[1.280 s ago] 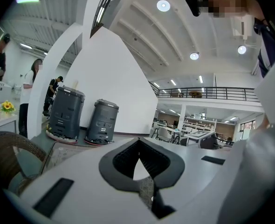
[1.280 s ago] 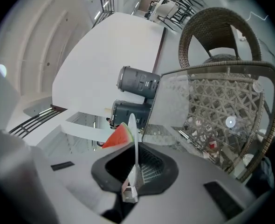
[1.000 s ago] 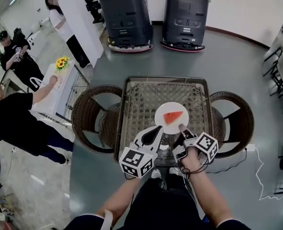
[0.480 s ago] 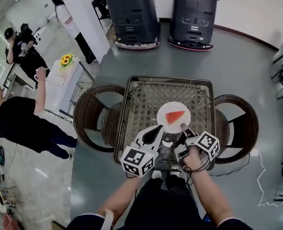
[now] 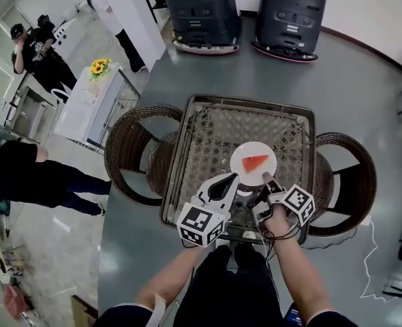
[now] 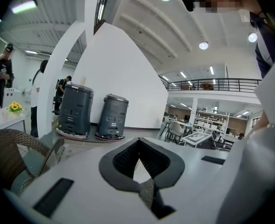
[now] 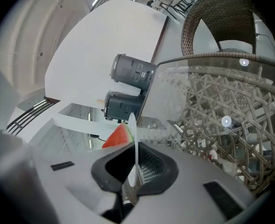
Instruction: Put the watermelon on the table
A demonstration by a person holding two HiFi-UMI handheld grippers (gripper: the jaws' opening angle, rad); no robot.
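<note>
A red wedge of watermelon (image 5: 255, 162) lies on a white plate (image 5: 245, 173) over the glass-topped wicker table (image 5: 208, 135). My right gripper (image 5: 265, 180) is shut on the plate's near rim. In the right gripper view the plate (image 7: 134, 139) stands edge-on between the pads, with the watermelon (image 7: 117, 136) on its left face and the table (image 7: 212, 92) beyond. My left gripper (image 5: 231, 180) sits just left of the plate, its fingers drawn together and holding nothing. In the left gripper view its pads (image 6: 123, 160) meet at the tip.
Wicker chairs stand at the table's left (image 5: 129, 148) and right (image 5: 354, 182). Two dark machines (image 5: 201, 12) (image 5: 293, 12) are parked beyond the table. A white counter with sunflowers (image 5: 99, 67) and several people are at the far left.
The plate with the watermelon, still in my right gripper, has sunk toward the table top. My left gripper has come along beside it. A person at the left has shifted.
</note>
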